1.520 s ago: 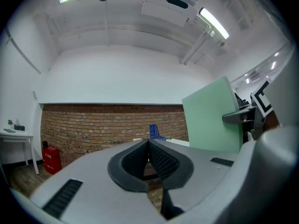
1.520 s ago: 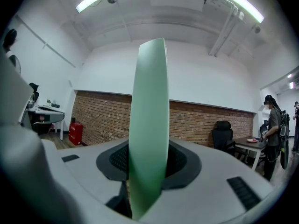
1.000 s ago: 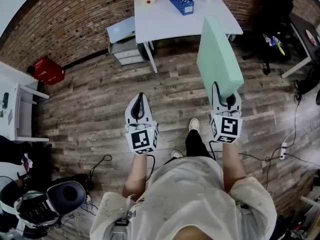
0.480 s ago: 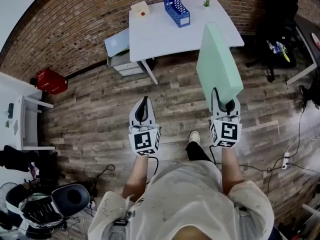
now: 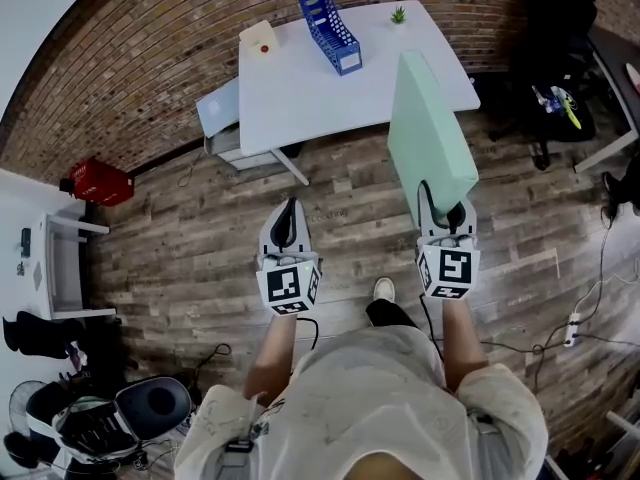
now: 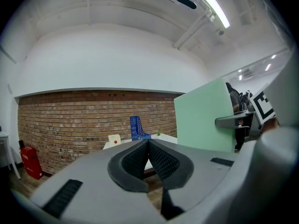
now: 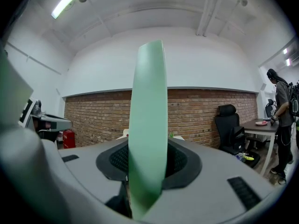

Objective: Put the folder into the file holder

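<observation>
The pale green folder (image 5: 428, 128) is up off any surface, standing on edge in the right claw (image 5: 445, 208), whose pads are clamped on its near lower edge. The right gripper view shows it filling the gap between the jaws. The left claw (image 5: 287, 216) is pressed shut on nothing, level with the right one above the wooden floor (image 5: 180, 218). The blue file holder (image 5: 325, 20) sits toward the far edge of the white bench (image 5: 300, 88), well apart from the folder, a small box (image 5: 260, 36) to its left and a little plant (image 5: 398, 14) to its right. I'd say the pick-up is done; reaching the bench, lining the folder up with a slot and sliding it in are all left.
</observation>
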The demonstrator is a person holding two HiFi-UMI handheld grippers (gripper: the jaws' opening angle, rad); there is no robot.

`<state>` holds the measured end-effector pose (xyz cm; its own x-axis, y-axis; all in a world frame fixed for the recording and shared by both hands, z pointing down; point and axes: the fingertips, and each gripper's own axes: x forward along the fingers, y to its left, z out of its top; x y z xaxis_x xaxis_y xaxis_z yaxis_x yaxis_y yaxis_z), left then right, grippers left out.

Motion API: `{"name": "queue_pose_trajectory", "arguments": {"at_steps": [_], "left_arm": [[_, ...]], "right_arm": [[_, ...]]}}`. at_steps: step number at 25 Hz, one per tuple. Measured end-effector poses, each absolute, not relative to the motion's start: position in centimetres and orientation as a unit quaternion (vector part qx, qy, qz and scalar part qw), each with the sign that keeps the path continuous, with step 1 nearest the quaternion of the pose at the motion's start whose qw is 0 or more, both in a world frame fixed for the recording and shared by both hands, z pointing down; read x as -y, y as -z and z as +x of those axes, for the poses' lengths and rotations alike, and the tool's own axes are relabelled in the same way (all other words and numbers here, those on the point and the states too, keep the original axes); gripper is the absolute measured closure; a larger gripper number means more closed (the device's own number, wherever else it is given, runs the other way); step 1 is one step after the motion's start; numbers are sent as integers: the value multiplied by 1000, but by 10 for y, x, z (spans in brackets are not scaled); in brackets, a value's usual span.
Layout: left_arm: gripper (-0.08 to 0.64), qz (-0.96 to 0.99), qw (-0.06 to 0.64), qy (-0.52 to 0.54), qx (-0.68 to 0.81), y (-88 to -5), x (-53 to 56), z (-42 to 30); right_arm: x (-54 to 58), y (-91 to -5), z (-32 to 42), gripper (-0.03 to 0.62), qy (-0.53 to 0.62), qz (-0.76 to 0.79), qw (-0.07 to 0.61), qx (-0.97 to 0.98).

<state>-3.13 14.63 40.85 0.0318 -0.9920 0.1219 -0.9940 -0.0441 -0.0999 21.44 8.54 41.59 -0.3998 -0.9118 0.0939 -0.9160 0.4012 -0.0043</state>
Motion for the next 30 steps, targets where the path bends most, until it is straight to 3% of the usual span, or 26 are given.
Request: {"name": "queue_pose_trajectory", "arguments": {"at_steps": [11,30], "left_arm": [[546,711,21,-84,698,-416,-94,-6],[546,716,28,-51,696,-433,-23,-32]], "right_arm": [[-28,-420,236,428,-33,533,35,845],[33,-411,200,433,5,537,37,843]]}}
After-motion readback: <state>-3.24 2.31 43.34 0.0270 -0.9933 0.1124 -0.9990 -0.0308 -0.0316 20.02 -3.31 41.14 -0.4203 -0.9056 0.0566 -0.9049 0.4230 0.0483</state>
